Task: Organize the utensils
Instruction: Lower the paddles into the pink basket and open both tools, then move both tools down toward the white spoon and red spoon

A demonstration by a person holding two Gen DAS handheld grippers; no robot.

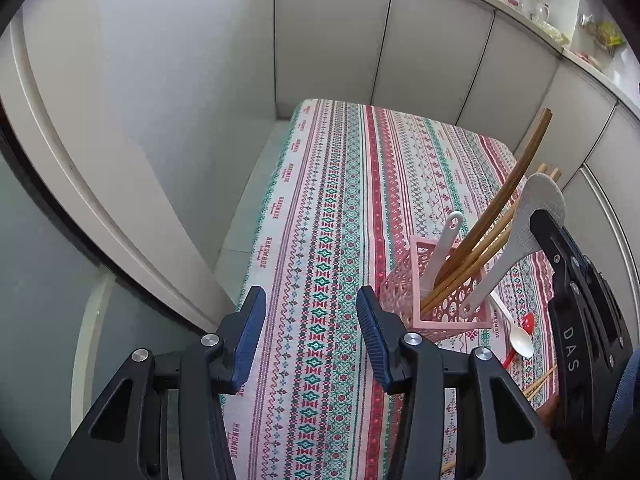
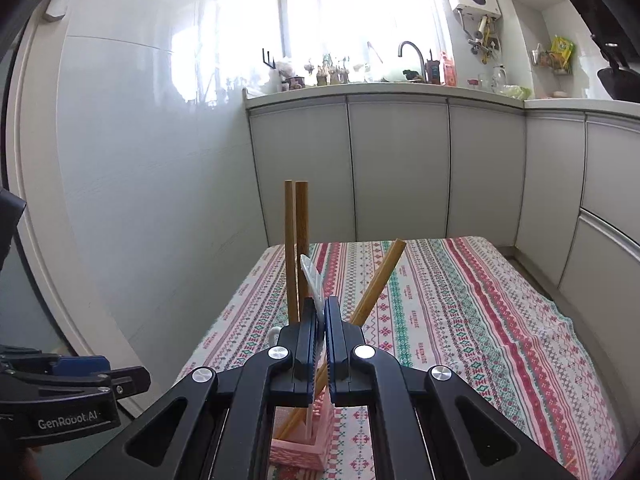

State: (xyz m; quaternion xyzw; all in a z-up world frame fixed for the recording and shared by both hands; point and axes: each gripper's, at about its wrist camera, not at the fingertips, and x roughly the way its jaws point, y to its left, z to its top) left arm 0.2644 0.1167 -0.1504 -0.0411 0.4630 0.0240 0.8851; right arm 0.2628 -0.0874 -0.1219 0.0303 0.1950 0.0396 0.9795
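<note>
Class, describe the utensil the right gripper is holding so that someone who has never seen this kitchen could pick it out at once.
Find the patterned tablecloth, then the pink lattice holder standing on it. Above the holder, the right gripper is shut on a white rice paddle, handle pointing down into the holder. Unlike the brown chopsticks beside it, it has a broad, rounded, dimpled blade.

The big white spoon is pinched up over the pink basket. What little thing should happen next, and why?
Probably lower it a bit further. The right gripper is shut on the white plastic rice paddle, whose handle tip already sits at the pink lattice utensil basket beside the brown wooden chopsticks. Release once the handle drops inside. The left gripper is open and empty.
</note>
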